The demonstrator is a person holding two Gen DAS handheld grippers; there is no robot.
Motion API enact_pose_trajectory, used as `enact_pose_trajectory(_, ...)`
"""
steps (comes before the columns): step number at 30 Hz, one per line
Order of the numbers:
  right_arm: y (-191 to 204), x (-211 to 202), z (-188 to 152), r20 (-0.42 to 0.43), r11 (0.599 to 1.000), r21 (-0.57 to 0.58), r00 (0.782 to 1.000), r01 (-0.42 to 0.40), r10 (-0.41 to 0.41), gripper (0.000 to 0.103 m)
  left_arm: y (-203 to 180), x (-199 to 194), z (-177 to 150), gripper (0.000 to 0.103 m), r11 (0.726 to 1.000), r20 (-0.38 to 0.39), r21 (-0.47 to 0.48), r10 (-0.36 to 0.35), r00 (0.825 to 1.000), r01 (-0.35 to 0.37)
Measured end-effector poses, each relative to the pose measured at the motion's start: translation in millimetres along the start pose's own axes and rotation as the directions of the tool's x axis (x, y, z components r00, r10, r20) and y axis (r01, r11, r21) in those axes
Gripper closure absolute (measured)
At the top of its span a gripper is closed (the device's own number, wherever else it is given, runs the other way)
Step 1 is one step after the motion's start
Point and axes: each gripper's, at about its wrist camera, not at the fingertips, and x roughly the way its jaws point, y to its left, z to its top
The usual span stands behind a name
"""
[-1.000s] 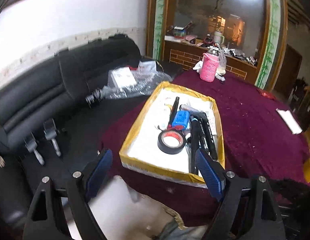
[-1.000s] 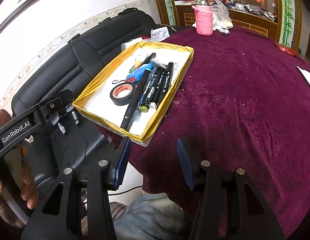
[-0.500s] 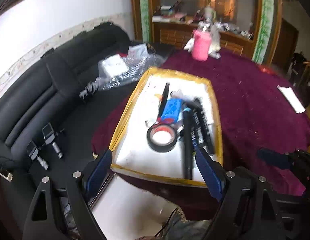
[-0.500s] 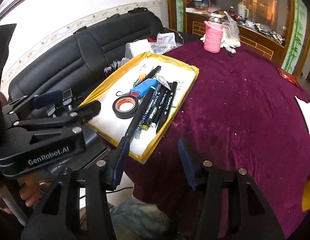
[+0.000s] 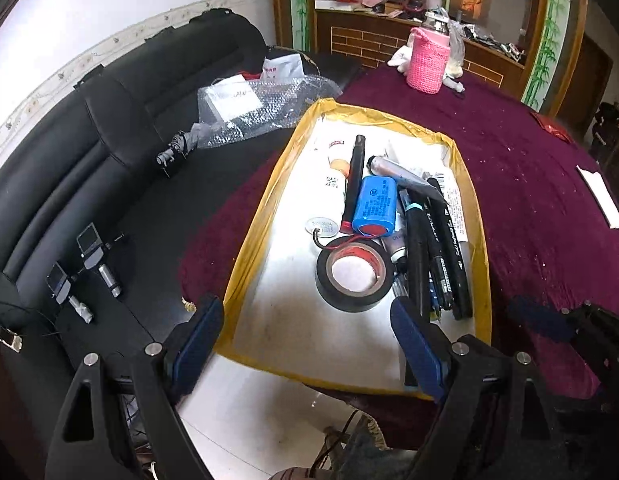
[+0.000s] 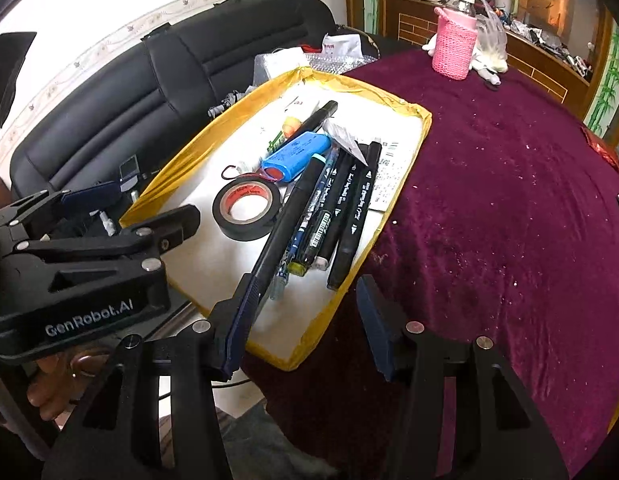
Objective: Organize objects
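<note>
Tools: my left tool (image 5: 305, 344) and right tool (image 6: 301, 326) both gape empty
Risk: packed black marker pens (image 6: 341, 204) in the near-edge yellow-rimmed white tray (image 5: 261, 216); I may pinch two

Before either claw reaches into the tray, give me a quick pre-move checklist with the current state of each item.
1. Left claw open and empty: ok.
2. Right claw open and empty: ok.
3. Tape roll lying flat with free space to its left: ok.
4. Blue battery pack clear of other items: not ok, it lies against the black pen beside it.
5. Markers separated for a single pick: not ok, bunched side by side.
6. Tray fully supported on the table: cannot tell.
</note>
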Motion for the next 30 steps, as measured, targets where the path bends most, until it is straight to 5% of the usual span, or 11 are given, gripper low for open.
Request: enact_pose_trajectory(30, -12, 5, -2, -0.011, 0.998, 0.056, 1.0, -0.012, 0.012, 0.051, -8, -6, 1, 0.018, 0.999, 0.045, 0.014, -0.039, 0.998, 0.038)
